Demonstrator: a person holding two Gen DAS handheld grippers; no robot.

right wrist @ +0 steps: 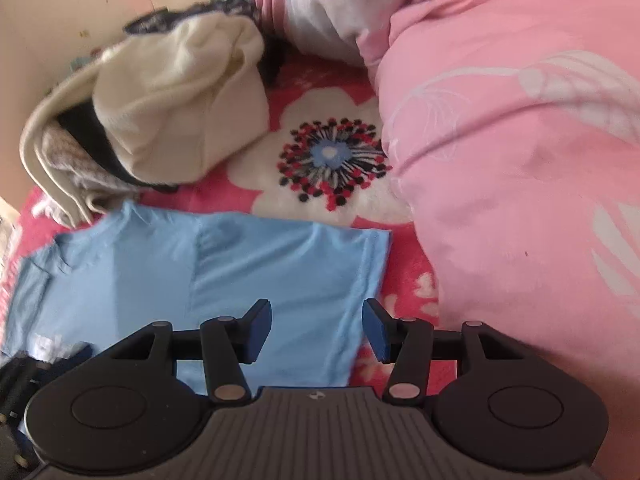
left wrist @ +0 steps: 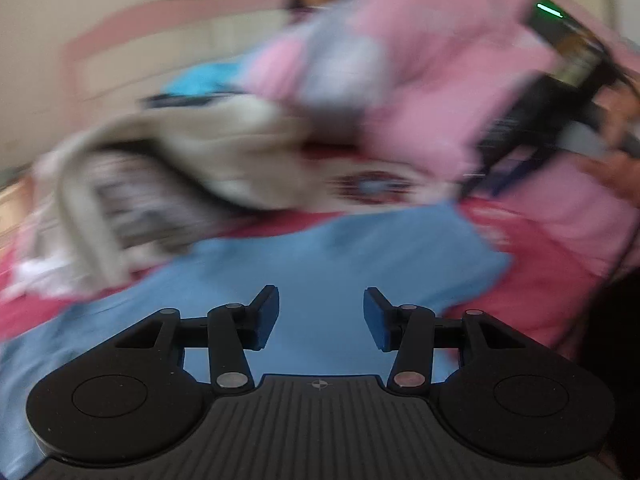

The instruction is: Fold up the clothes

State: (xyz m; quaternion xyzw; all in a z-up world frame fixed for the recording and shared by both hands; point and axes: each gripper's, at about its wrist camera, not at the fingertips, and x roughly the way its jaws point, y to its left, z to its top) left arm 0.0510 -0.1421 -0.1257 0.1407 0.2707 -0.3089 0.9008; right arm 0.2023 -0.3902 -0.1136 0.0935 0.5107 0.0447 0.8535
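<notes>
A light blue T-shirt [right wrist: 240,264] lies flat on a red blanket with a white flower [right wrist: 360,208]. My right gripper [right wrist: 316,332] hovers open over the shirt's near right edge. Its left finger is above the blue cloth and its right finger above the blanket, with nothing between them. The left wrist view is blurred by motion. There my left gripper [left wrist: 320,316] stands open above the blue T-shirt [left wrist: 340,256], holding nothing. The right gripper's black body [left wrist: 560,92] shows at the upper right of that view, held by a hand [left wrist: 616,172].
A heap of cream and grey clothes [right wrist: 172,112] sits behind the shirt on the left. A bulky pink duvet [right wrist: 520,160] fills the right side. A dark device part [right wrist: 28,376] shows at the lower left edge. A beige wall [right wrist: 60,20] lies beyond the heap.
</notes>
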